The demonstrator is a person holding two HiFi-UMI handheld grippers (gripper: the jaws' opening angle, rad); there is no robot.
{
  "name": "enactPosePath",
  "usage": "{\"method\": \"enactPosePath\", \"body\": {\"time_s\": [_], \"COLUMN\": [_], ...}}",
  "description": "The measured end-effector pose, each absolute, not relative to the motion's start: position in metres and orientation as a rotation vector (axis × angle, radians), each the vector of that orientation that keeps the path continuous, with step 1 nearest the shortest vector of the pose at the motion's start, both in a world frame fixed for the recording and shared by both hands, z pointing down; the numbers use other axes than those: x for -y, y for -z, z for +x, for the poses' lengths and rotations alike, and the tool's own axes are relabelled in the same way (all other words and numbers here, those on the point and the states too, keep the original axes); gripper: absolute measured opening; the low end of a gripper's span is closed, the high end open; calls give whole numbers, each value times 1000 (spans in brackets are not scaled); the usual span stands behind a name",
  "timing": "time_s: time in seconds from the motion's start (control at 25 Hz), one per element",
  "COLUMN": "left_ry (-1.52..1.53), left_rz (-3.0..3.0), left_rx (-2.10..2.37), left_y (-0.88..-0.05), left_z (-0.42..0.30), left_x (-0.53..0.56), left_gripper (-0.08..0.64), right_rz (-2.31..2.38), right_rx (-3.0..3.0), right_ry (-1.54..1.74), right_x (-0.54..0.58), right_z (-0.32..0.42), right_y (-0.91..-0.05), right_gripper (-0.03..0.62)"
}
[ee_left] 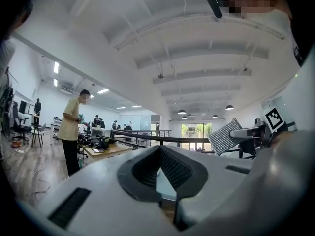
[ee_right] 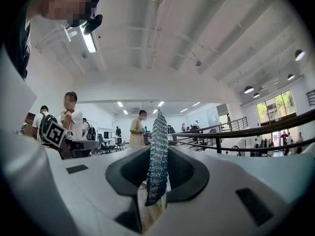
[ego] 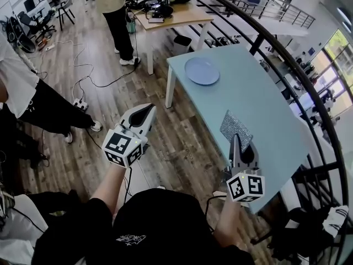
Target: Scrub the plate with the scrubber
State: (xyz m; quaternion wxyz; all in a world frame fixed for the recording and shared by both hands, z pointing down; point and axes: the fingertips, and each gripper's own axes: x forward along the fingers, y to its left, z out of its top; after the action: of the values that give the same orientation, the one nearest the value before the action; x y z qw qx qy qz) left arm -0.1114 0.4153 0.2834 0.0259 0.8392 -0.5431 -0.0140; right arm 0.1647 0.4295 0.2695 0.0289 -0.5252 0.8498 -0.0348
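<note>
A round blue-grey plate (ego: 201,70) lies near the far end of a light blue table (ego: 259,109). My right gripper (ego: 236,141) is over the table's near end, well short of the plate, and is shut on a silvery mesh scrubber (ego: 236,130). The scrubber (ee_right: 157,154) stands edge-on between that gripper's (ee_right: 158,146) jaws. My left gripper (ego: 149,110) is over the wooden floor to the left of the table, with its jaws shut on nothing. From the left gripper (ee_left: 160,150) I see the scrubber (ee_left: 224,135) held up at the right. Neither gripper view shows the plate.
A curved black railing (ego: 287,59) runs along the table's right side. A wooden desk (ego: 171,15) with gear stands behind the table, and a person (ego: 113,10) stands next to it. Another person (ego: 33,104) stands at the left. Cables and a power strip (ego: 80,102) lie on the floor.
</note>
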Motion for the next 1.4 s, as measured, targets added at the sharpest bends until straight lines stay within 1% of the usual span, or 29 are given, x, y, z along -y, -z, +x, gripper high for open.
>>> {"method": "enactPosePath", "body": {"time_s": [0.4,0.64,1.12,1.4], "left_ry": [27,13,-32,-47], "left_rz": [2562,2538,2502,2451], "left_rx": [1684,1699,1731,1735], "left_y": [-299,-313,-321,-328], "left_z": [-138,-144,-145,-125], "left_x": [-407,-383,-248,-154], "left_gripper": [9,9,9,9], "right_rz": [-1600,-1582,-1525,-1492], "right_rx": [-2654,-2676,-2703,-2769], "right_ry": [150,166,225,284], "right_x": [-412,-380,-228,-125], "right_z": [135,127,121,133], "right_y": [-282,-293,-309,-320], "right_gripper": [84,86,84,85]}}
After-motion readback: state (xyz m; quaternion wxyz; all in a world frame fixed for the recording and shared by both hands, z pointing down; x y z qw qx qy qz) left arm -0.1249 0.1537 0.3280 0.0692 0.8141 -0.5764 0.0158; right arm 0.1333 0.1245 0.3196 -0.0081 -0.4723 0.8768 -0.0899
